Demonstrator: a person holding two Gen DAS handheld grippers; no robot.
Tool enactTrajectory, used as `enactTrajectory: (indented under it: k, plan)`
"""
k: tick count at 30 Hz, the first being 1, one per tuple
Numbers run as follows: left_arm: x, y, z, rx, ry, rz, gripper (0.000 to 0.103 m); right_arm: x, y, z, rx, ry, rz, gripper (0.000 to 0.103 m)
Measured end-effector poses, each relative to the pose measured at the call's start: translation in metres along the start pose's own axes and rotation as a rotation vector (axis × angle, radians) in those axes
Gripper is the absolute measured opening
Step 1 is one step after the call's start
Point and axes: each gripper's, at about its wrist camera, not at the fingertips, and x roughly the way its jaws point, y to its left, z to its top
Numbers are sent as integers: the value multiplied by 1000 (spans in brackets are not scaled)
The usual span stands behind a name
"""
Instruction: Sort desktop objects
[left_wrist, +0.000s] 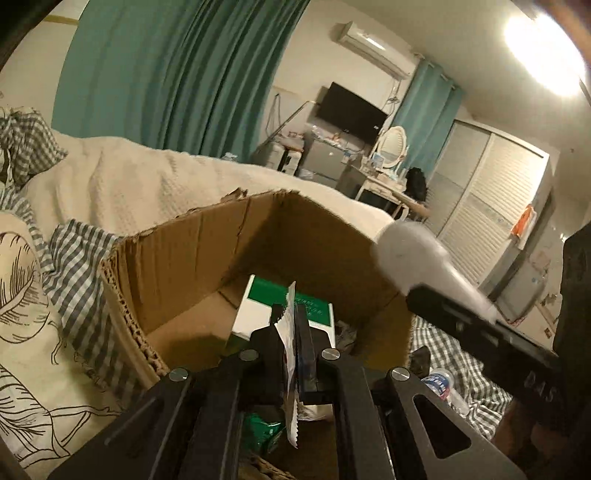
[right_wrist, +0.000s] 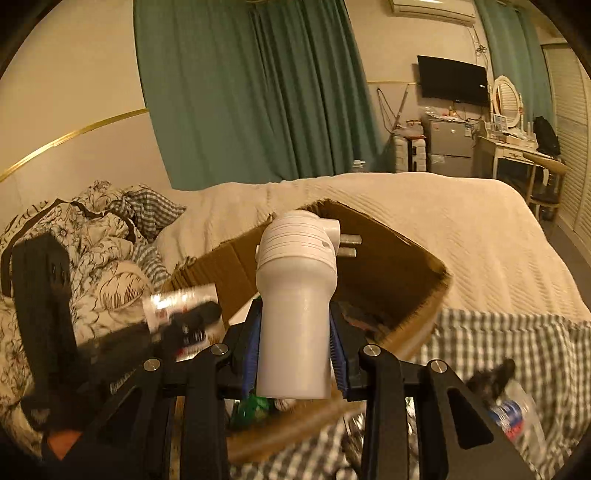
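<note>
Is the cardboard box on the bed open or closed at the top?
Open. The cardboard box has no flaps over its top, so its inner walls show, and a green and white carton lies on its floor.

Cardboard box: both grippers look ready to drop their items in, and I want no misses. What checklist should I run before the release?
1. Left gripper shut on the flat packet: ok.
2. Right gripper shut on the white plug adapter: ok.
3. Cardboard box open at the top: ok.
4. Packet over the box opening: ok.
5. Adapter fully over the opening: cannot tell.
6. Room beside the green-and-white box inside: ok.
</note>
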Motion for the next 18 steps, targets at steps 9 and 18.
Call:
enactTrajectory:
  k: [9, 18]
  plan:
    - [-25, -28, -6, 60, -75, -4, 89, -72, -24, -13, 66, -77, -88, 59]
    - [-36, -105, -60, 59, 48, -231, 103, -192, -82, -91, 178, -42, -421, 66]
